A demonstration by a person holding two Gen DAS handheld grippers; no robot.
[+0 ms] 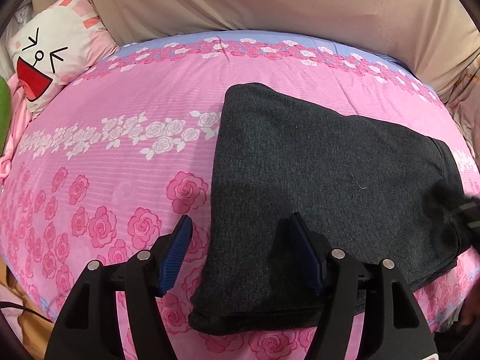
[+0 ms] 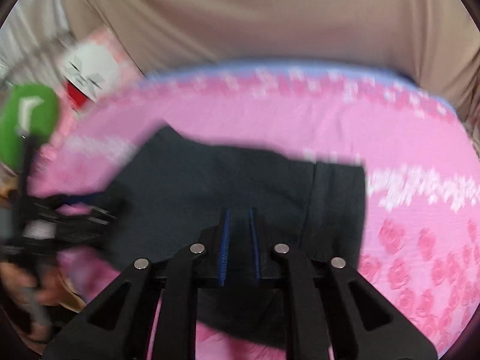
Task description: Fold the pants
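Dark grey pants (image 1: 315, 198) lie folded into a compact stack on the pink rose bedspread (image 1: 120, 150). My left gripper (image 1: 241, 225) is open and empty, its blue pads straddling the near left edge of the stack. In the blurred right wrist view the pants (image 2: 240, 180) lie just ahead. My right gripper (image 2: 239, 219) hovers over them with its pads a narrow gap apart, nothing visible between them. The left gripper (image 2: 75, 210) shows at the left of that view, and the right gripper is a dark blur at the right edge of the left wrist view (image 1: 466, 210).
A white and pink rabbit pillow (image 1: 51, 60) lies at the bed's far left corner. A beige sheet (image 1: 270, 0) hangs behind the bed. A green object (image 2: 27, 120) is at the left edge. The bed's near edge runs just below the pants.
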